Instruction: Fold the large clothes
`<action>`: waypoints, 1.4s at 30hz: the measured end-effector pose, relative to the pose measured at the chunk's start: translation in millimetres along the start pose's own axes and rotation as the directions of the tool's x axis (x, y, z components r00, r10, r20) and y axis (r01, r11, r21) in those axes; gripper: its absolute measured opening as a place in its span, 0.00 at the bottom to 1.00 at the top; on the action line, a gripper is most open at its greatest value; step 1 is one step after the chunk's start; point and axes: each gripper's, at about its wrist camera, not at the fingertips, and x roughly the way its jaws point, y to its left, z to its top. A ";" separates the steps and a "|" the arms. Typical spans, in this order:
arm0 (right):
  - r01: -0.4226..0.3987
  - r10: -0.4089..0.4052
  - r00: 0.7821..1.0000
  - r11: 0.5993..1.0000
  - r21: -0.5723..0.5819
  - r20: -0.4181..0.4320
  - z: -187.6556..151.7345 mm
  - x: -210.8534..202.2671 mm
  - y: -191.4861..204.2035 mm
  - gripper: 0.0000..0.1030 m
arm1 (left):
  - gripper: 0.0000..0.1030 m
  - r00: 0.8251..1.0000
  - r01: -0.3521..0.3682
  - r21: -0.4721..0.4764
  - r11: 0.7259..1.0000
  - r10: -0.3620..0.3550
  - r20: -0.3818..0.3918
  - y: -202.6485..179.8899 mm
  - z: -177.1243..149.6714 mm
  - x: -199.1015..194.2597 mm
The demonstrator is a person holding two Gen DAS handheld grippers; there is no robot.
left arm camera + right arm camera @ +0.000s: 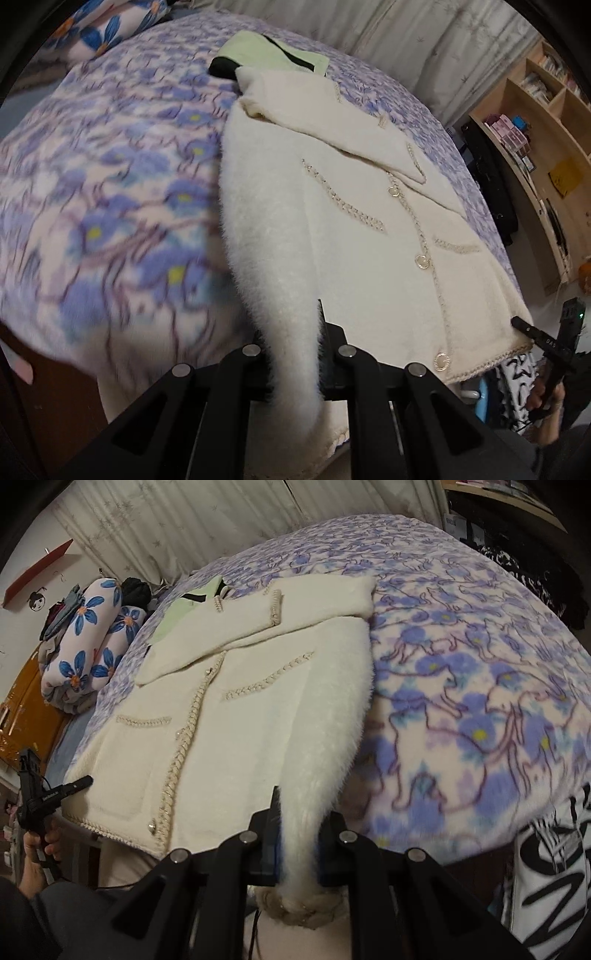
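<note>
- Cardigan (354, 229), cream, fuzzy, braid-trimmed: spread front-up on floral bedspread (110, 192), hem at the near bed edge, collar end toward the curtain (424, 40).
- Left gripper (295, 354): jaws nearly together, clamped on a fuzzy fold of the cardigan's side edge; fabric bunched into a narrow strip between the pads and hanging past them toward the camera.
- Right gripper (299, 834): jaws likewise nearly together, clamped on the opposite side edge; braided hem corner dangling below the pads.
- Relative to the cardigan: each gripper at a lower corner, one per side, both at the hem end; pinched edges raised off the bedspread, middle panel lying flat.
- Long axis: hem to collar, running away from both grippers; button placket (421, 243) along that line.
- One sleeve (332, 122) folded across the upper chest, lying crosswise to the long axis.
- Pale green garment (273, 51) just beyond the collar end, partly under the cardigan.
- Floral pillows (92, 646) beyond the cardigan's left side, well apart.
- Shelving (535, 155) off the cardigan's right side, beyond the bed edge.
</note>
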 end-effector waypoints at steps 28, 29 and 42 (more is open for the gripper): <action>-0.191 0.126 0.974 0.905 0.379 0.189 301.6 114.4 -57.0 0.84 | 0.95 0.984 -0.040 -0.178 0.983 0.070 0.167 15.7 338.8 120.1; -0.169 0.113 0.980 0.911 0.376 0.166 303.0 129.4 -59.8 0.84 | 0.96 0.985 -0.056 -0.183 0.982 0.084 0.149 20.6 342.7 131.0; 0.146 -0.150 0.989 0.978 0.148 0.010 318.7 232.8 -71.5 0.76 | 0.91 0.972 -0.233 0.231 0.945 0.220 0.081 2.9 347.0 216.1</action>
